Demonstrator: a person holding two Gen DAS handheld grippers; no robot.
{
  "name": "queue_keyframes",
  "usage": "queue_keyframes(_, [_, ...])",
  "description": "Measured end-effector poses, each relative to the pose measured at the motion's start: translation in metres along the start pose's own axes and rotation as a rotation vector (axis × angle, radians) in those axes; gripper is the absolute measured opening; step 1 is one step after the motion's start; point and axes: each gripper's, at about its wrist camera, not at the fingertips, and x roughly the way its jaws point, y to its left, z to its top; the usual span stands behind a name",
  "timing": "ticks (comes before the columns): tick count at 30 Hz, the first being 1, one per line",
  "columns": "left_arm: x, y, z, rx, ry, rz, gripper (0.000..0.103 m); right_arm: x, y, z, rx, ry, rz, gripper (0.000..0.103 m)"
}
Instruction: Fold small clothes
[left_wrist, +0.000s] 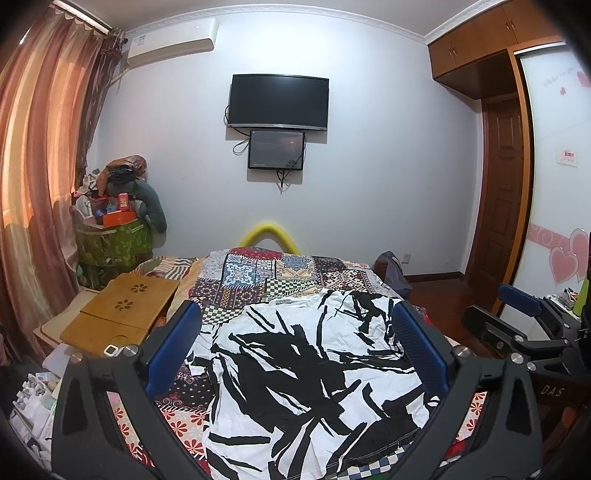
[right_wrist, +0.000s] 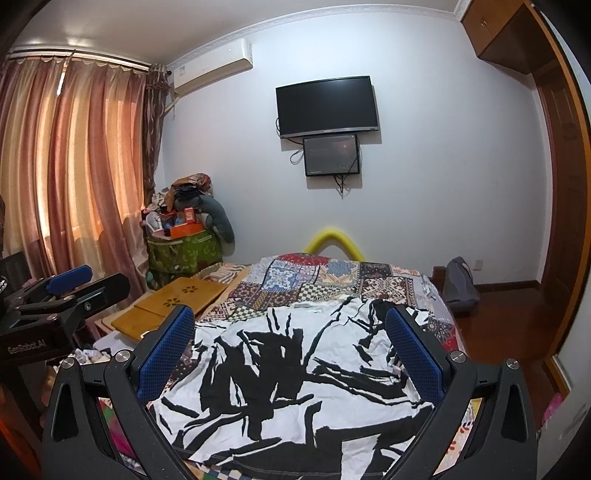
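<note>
A white T-shirt with black brush-stroke print (left_wrist: 314, 373) lies spread flat on the patchwork bedspread (left_wrist: 266, 277), collar toward the far end. It also shows in the right wrist view (right_wrist: 295, 376). My left gripper (left_wrist: 295, 317) is open and empty, held above the shirt's near half, its blue pads (left_wrist: 177, 343) wide apart. My right gripper (right_wrist: 291, 321) is open and empty above the same shirt. The right gripper shows at the right edge of the left wrist view (left_wrist: 517, 317); the left gripper shows at the left edge of the right wrist view (right_wrist: 70, 288).
A wooden lap tray (left_wrist: 122, 314) lies on the bed's left side. A green bin piled with clutter (left_wrist: 114, 236) stands in the far left corner by the curtains (left_wrist: 37, 166). A TV (left_wrist: 279, 101) hangs on the far wall. A wardrobe (left_wrist: 498, 184) stands at right.
</note>
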Motion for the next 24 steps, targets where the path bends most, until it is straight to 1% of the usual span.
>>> queue_keyframes(10, [0.0027, 0.0008, -0.0014, -0.001, 0.009, -0.003, 0.103, 0.0009, -0.0042, -0.0012, 0.016, 0.017, -0.020, 0.103])
queue_keyframes(24, [0.0083, 0.0026, -0.0042, 0.007, 0.018, 0.003, 0.103, 0.0018, -0.0059, -0.0013, 0.024, 0.027, -0.020, 0.103])
